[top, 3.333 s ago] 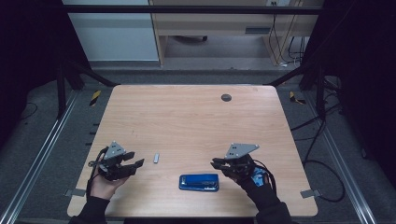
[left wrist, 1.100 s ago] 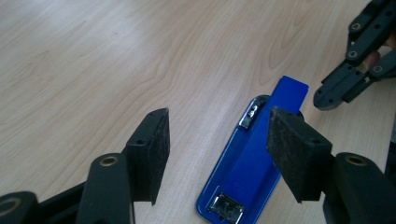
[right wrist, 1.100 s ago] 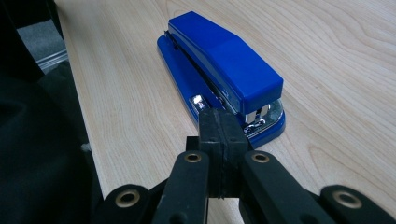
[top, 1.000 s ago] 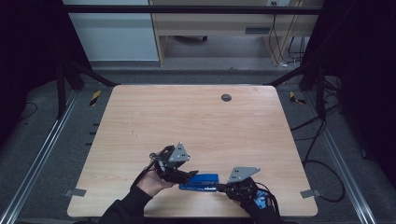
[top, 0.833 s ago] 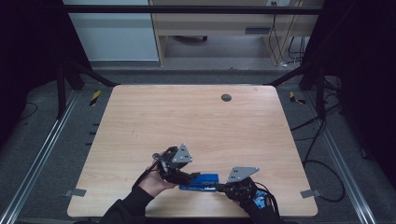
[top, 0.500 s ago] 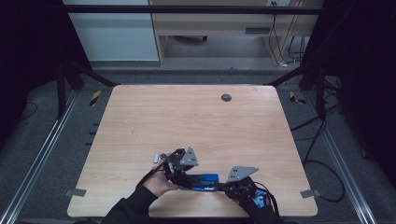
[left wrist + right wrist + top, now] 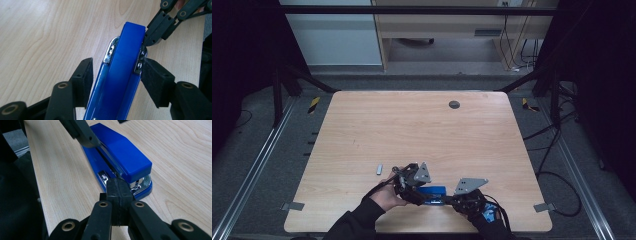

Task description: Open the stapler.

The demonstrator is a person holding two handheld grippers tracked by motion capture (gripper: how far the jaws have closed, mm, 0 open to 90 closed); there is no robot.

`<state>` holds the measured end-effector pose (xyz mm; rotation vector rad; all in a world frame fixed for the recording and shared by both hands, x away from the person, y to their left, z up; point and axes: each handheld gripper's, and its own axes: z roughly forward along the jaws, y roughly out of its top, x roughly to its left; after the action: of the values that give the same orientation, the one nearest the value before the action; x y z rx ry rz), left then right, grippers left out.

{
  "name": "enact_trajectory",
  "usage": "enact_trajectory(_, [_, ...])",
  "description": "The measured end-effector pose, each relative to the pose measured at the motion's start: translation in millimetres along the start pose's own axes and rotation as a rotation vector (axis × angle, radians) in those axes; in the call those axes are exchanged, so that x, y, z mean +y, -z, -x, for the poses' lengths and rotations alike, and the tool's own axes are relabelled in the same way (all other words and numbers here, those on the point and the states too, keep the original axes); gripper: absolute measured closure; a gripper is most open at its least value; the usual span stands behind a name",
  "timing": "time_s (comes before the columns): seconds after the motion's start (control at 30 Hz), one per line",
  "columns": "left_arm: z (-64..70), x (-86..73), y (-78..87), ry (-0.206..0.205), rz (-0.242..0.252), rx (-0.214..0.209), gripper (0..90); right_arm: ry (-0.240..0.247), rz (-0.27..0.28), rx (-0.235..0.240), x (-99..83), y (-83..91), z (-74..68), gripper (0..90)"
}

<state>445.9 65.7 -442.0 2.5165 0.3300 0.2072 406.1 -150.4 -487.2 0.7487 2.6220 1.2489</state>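
A blue stapler (image 7: 433,191) lies flat near the table's front edge, its chrome hinge end (image 7: 140,183) toward my right hand. My left gripper (image 7: 421,196) stands open astride the stapler (image 7: 120,75). One pad (image 7: 155,80) touches the stapler's side and the other pad (image 7: 83,78) stands a little off it. My right gripper (image 7: 118,195) is shut with nothing in it, and its tips press against the stapler's hinge end. The right gripper (image 7: 156,32) also appears at the far end of the stapler in the left gripper view.
A small grey metal strip (image 7: 379,169) lies on the wooden table (image 7: 422,130) just left of my left hand. A dark round grommet (image 7: 454,104) sits at the back. The table's front edge (image 7: 35,177) runs close beside the stapler.
The left gripper has moved right from beside the grey strip and slid over the stapler. The right gripper closed in on the stapler's end earlier and has stayed there.
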Motion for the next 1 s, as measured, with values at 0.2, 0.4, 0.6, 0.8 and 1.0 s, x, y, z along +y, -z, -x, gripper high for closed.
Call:
enact_trajectory(0.2, [-1.4,2.5,-4.7,-0.017,-0.004,-0.025,46.8,0.003,-0.006,0.001,0.4,-1.1,-0.1,90.0])
enact_trajectory(0.4, [-2.3,3.1,-8.2,-0.039,-0.020,-0.050,50.1,0.003,-0.006,0.001,0.5,-1.2,0.2,90.0])
enact_trajectory(0.6, [-3.4,4.6,-10.5,-0.056,-0.031,-0.062,51.9,0.000,-0.006,-0.002,0.4,-0.4,0.1,90.0])
enact_trajectory(0.8, [-2.3,10.2,-11.3,-0.078,-0.030,-0.071,54.7,0.000,-0.002,-0.002,0.3,-0.2,-0.4,90.0])
enact_trajectory(1.0, [-2.4,15.7,-13.6,-0.093,-0.041,-0.086,55.8,-0.003,-0.002,-0.003,0.3,-0.4,-0.9,90.0])
